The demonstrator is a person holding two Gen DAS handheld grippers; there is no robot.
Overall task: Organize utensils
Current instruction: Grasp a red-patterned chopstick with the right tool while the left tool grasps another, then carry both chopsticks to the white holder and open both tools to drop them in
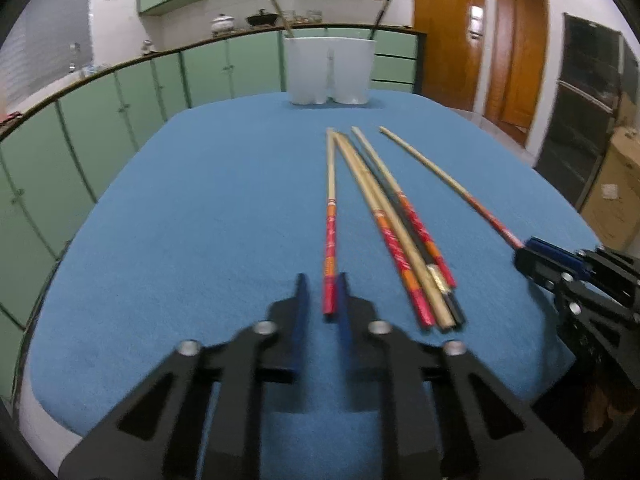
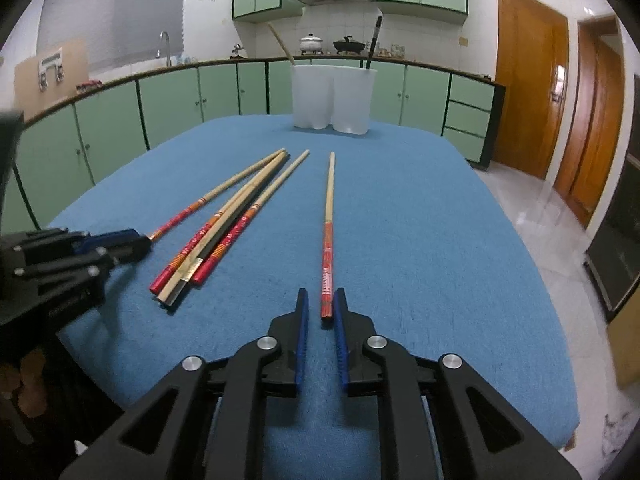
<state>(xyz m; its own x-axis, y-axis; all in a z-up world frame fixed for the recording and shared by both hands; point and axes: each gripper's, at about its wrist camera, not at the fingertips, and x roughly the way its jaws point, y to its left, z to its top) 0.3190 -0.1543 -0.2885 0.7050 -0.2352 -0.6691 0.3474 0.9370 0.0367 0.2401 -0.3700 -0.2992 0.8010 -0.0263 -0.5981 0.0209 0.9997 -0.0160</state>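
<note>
On the blue cloth (image 2: 420,240), a bundle of 4 chopsticks (image 2: 216,236) lies at 10 o'clock of the right gripper (image 2: 320,312), whose spread fingers straddle a lone chopstick (image 2: 329,220). Left gripper (image 1: 322,300), also spread, flanks another chopstick (image 1: 330,216). White holder (image 2: 332,98) stands at 12.

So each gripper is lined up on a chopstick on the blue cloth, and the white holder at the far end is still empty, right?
Not quite: the white holder is not empty. The right wrist view shows two sticks standing in it, a light one on the left side and a dark one on the right. The rest holds: each gripper faces a chopstick on the blue cloth.
</note>
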